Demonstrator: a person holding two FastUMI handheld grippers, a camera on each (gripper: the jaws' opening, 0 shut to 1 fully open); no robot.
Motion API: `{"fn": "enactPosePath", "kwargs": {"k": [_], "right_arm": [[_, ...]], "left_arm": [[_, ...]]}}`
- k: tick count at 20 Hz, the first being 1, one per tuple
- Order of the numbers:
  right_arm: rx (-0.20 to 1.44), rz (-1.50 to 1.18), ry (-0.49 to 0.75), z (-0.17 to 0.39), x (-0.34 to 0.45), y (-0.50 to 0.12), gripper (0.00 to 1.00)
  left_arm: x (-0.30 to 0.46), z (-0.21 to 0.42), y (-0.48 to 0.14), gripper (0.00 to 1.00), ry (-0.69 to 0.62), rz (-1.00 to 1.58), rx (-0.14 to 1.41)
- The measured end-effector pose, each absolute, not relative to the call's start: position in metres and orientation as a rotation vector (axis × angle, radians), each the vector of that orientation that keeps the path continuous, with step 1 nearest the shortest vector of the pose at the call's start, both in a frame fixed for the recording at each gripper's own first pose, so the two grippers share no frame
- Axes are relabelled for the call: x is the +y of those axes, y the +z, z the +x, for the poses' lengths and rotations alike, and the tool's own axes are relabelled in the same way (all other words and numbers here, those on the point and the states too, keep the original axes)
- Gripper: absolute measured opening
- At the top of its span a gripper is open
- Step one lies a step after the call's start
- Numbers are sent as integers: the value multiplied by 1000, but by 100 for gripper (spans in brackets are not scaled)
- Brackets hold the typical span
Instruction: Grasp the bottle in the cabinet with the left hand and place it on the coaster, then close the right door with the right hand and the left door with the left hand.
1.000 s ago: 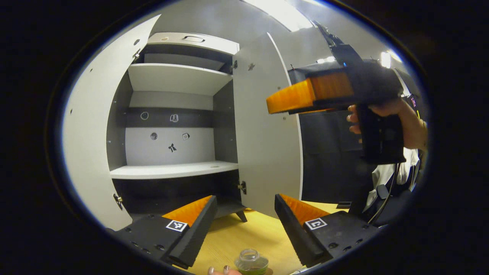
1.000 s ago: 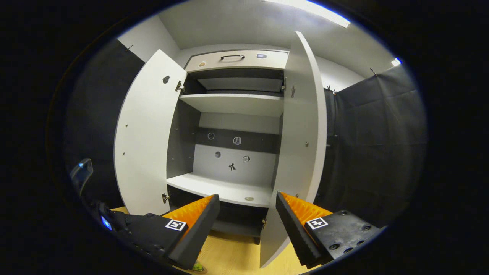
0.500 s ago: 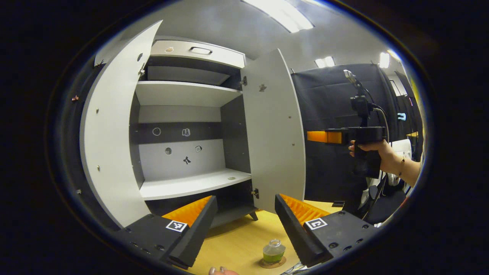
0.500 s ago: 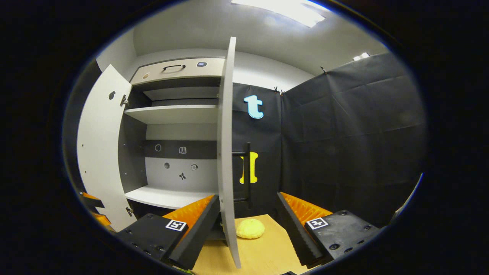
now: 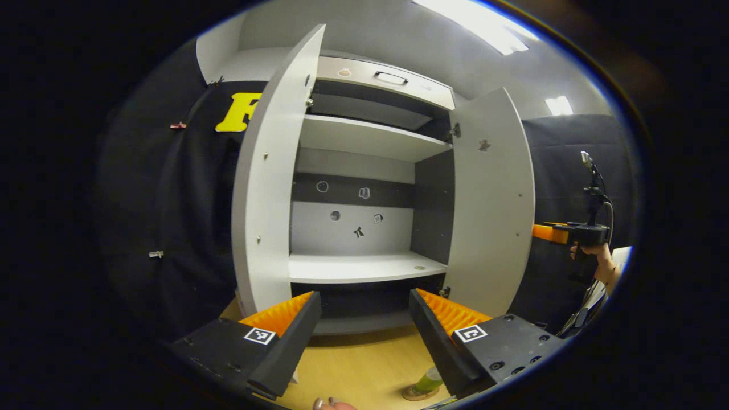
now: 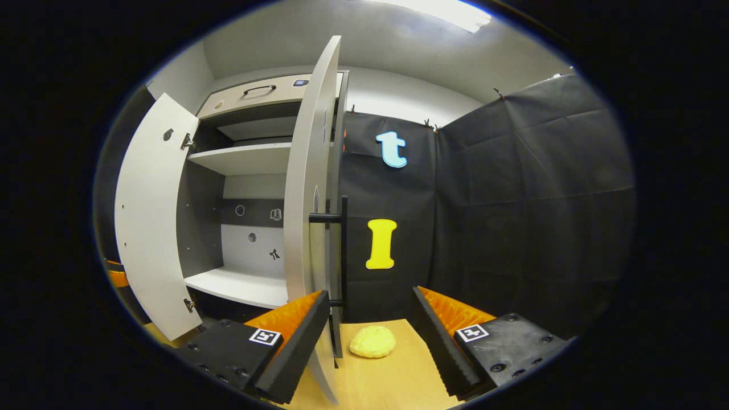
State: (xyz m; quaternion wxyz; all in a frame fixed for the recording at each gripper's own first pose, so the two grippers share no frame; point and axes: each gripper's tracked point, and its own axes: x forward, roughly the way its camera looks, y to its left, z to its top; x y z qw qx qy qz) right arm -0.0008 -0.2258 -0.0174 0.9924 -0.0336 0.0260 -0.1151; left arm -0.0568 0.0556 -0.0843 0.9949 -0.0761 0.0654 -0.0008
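- The left tool (image 5: 361,336) has its two orange-and-black fingers spread apart with nothing between them; each finger carries a small black-and-white square marker, not readable as writing.
- Just below and beside the left tool's right finger, the bottle (image 5: 428,381) with green contents stands on the round coaster (image 5: 418,392) on the yellow wooden tabletop (image 5: 364,370), in front of the cabinet (image 5: 364,188).
- Beyond the left tool, the cabinet stands with both doors open: the left door (image 5: 267,182) and the right door (image 5: 492,205) swung outward, white shelves bare, small stickers on the back wall too small to read.
- The right tool (image 6: 369,333) is likewise spread apart and empty. In the left gripper view it (image 5: 549,232) sits just beside the right door's outer face, held by a hand (image 5: 595,259).
- In the right gripper view the right door (image 6: 307,205) is seen nearly edge-on just ahead of the tool's left finger, its black bar handle (image 6: 342,250) facing the tool.
- A yellow bun-like object (image 6: 372,341) lies on the tabletop between the right tool's fingers, farther off.
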Motion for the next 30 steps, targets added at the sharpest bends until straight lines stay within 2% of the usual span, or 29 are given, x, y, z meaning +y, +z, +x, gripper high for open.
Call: {"fn": "enactPosePath", "kwargs": {"k": [5, 12, 24, 30], "right_arm": [[51, -46, -124, 5, -211, -21, 96], [55, -47, -74, 11, -190, -23, 95], [69, -44, 41, 50, -110, -35, 96], [85, -21, 70, 73, -68, -46, 96]], "left_arm": [[92, -73, -78, 98, 129, -78, 156], [127, -90, -79, 98, 233, -58, 172], [182, -107, -81, 98, 292, -38, 163], [209, -89, -70, 98, 245, -82, 107]]}}
